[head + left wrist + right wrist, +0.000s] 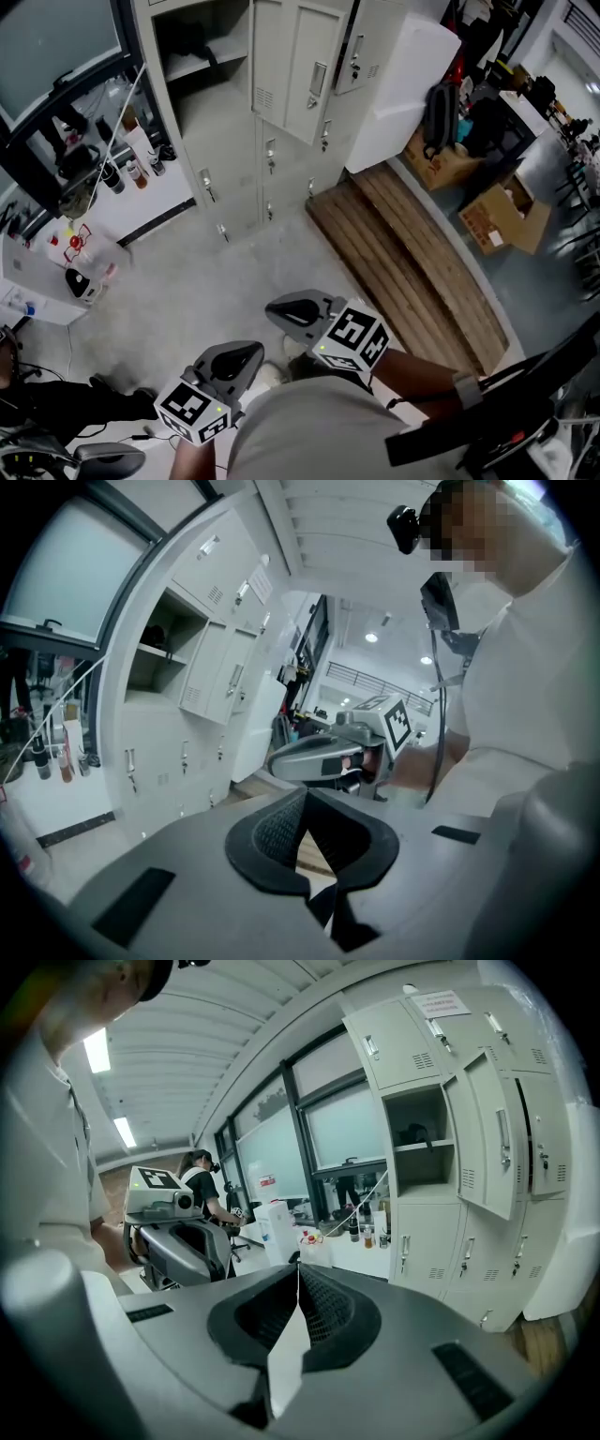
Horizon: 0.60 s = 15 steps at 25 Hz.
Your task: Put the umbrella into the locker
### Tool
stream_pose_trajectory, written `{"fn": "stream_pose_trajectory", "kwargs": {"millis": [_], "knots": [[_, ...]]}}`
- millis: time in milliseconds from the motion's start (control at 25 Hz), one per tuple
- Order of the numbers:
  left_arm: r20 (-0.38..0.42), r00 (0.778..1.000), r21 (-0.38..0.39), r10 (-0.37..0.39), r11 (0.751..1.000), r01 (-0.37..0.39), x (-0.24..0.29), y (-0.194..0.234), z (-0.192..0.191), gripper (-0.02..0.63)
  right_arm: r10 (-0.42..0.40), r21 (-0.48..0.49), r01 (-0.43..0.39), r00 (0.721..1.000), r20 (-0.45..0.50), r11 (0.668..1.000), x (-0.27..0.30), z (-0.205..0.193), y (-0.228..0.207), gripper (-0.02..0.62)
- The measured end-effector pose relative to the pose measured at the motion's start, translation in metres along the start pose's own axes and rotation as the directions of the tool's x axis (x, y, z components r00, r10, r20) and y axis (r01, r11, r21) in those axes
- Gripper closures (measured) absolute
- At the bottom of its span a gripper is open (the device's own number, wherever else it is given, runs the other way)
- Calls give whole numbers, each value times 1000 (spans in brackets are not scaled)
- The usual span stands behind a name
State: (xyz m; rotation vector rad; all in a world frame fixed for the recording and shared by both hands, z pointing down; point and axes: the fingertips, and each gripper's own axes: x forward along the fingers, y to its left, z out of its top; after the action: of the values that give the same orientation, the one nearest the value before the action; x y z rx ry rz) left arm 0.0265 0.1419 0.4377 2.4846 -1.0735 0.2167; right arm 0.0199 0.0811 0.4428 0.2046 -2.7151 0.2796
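Observation:
The grey locker bank (281, 141) stands ahead of me. Its upper left compartment (202, 56) is open, and its door (309, 70) hangs ajar to the right. On that compartment's shelf lies a dark object (412, 1135); whether it is the umbrella I cannot tell. My left gripper (251, 354) is low near my body, jaws together and empty. Beside it to the right, my right gripper (279, 312) is also shut and holds nothing. In the left gripper view the tips (305, 794) meet, and the right gripper view shows the same (298, 1267). Both point toward the lockers.
A white table (141, 202) with bottles stands left of the lockers. Wooden planks (412, 253) lie on the floor to the right. Beyond them are cardboard boxes (502, 216) and a dark backpack (439, 112). A white cabinet (403, 84) adjoins the lockers. A person (202, 1185) stands far off.

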Motion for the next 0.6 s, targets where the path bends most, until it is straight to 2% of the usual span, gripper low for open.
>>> {"fn": "stream_pose_trajectory", "kwargs": {"millis": [160,440,600], "knots": [[-2,1000,-10,-11,1000,11,-2,-10,-4,597,8,-13,-8,1000,-12,1000,-7,0,13,577],[-13,998,-15,-57,998,57,6,-24,-18,597,-27,-3,27,999,-30,1000,-25,-15,18,578],[-37,998,-2,-47,999,47,12,-29,-22,597,-22,-2,22,999,-25,1000,-32,-22,19,578]]}}
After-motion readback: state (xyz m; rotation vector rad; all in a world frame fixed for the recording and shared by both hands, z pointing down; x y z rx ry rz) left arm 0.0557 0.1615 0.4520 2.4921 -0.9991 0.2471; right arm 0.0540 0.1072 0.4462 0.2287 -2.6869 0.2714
